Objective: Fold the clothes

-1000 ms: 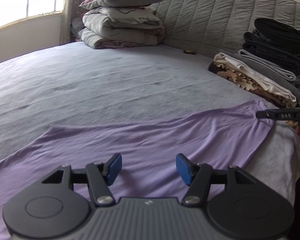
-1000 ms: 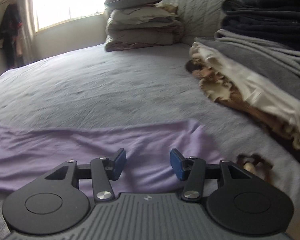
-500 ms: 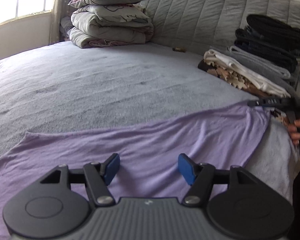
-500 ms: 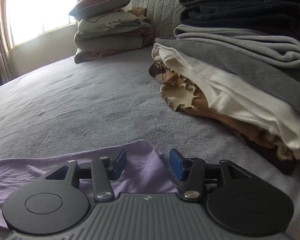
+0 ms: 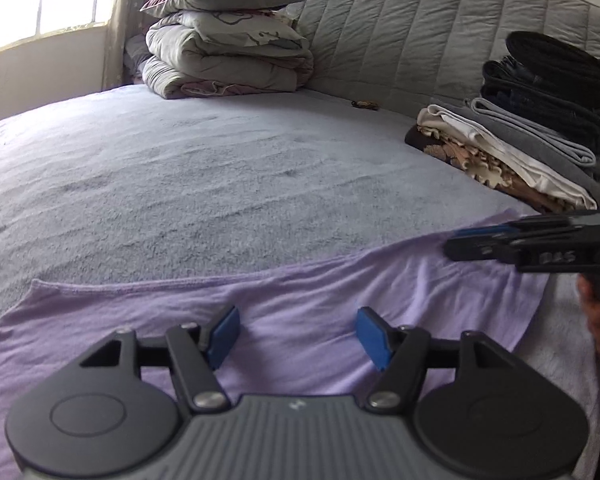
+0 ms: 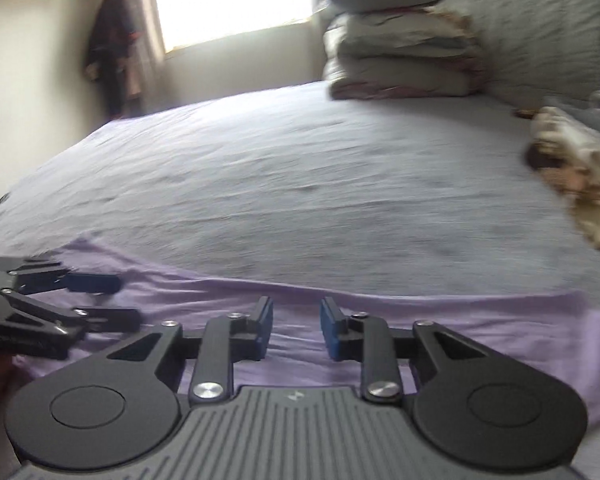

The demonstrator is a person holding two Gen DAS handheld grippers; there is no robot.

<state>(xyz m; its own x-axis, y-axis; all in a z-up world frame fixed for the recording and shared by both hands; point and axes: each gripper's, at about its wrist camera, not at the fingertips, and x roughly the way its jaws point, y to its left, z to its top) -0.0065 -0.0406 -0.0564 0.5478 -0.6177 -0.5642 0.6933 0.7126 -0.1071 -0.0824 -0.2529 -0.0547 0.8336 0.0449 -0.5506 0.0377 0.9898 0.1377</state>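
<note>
From the left camera, my left gripper [image 5: 296, 334] hovers wide open and empty over the purple garment [image 5: 300, 300], spread flat along the bed's [image 5: 220, 184] near edge. From the right camera, my right gripper [image 6: 296, 330] is closing with only loose cloth beneath; closing this blurred, I may snatch a wrinkle instead of the hem.

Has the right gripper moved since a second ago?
Yes. In the left wrist view, the right gripper has come leftward over the purple garment, away from the folded clothes pile; its jaws are closing.
</note>
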